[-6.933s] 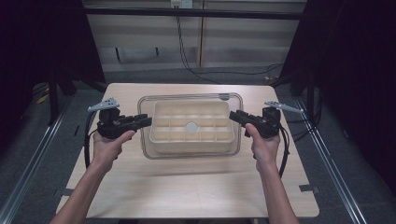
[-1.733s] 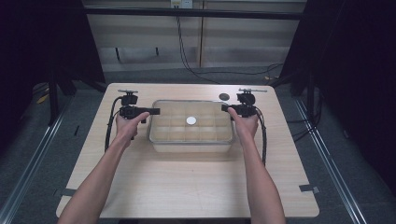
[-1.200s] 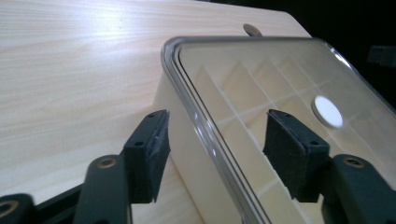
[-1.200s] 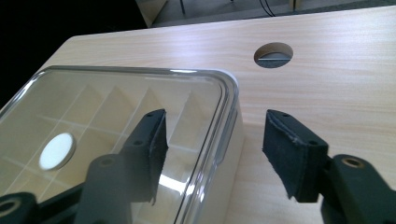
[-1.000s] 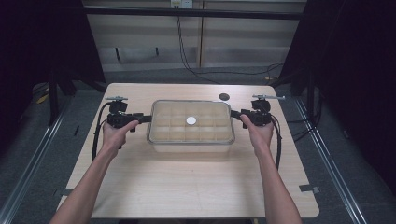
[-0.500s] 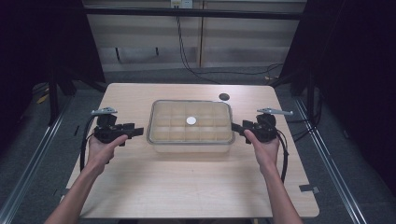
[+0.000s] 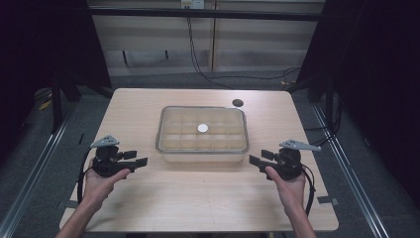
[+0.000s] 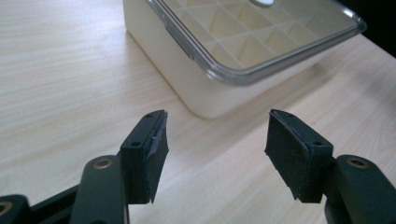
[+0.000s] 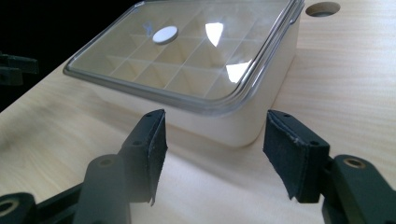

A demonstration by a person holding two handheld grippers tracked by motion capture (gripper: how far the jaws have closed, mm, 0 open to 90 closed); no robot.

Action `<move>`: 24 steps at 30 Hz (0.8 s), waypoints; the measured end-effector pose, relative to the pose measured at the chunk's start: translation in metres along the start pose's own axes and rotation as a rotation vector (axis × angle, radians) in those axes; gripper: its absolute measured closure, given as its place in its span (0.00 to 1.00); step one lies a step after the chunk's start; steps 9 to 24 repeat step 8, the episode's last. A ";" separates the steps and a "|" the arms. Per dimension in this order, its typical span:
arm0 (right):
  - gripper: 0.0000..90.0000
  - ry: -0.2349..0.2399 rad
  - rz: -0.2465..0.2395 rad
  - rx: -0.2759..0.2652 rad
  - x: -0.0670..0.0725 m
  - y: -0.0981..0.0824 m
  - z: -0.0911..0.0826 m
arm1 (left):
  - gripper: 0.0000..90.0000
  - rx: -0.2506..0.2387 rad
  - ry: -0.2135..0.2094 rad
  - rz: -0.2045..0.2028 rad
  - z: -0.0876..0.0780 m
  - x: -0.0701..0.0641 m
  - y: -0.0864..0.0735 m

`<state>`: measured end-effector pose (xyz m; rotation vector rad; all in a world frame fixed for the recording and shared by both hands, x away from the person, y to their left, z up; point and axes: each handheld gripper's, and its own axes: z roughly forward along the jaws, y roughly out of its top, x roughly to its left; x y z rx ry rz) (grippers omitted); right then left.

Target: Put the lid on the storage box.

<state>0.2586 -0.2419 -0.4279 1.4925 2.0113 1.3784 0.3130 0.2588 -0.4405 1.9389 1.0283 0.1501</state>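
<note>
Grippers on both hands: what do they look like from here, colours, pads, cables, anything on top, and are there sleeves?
The left gripper and right gripper are alike: black bodies with two black jaws. Their pads are dark, rough and frayed at the edges, held in black brackets with small screw holes and brass-coloured pivots. Each carries a grey three-cornered plate on top and trails a black cable. The forearms are bare, with no sleeves in view.

Cream rectangular box (image 7: 203, 148) with a clear lid (image 7: 202, 128) shut flat on top, white round knob (image 7: 202, 128) at the lid's middle. Gridded compartments visible through the lid. Upright, level, at mid-worktop (image 7: 198, 198).
</note>
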 end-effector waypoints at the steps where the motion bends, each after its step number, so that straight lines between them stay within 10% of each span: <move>1: 0.41 0.000 0.001 -0.001 0.002 -0.004 -0.002 | 0.42 0.008 -0.004 0.001 -0.001 -0.002 -0.004; 7: 0.33 -0.018 0.023 -0.007 -0.005 -0.031 -0.006 | 0.37 0.023 -0.012 0.007 -0.004 -0.010 -0.031; 24: 0.33 -0.018 0.023 -0.007 -0.005 -0.031 -0.006 | 0.36 0.023 -0.012 0.007 -0.004 -0.010 -0.031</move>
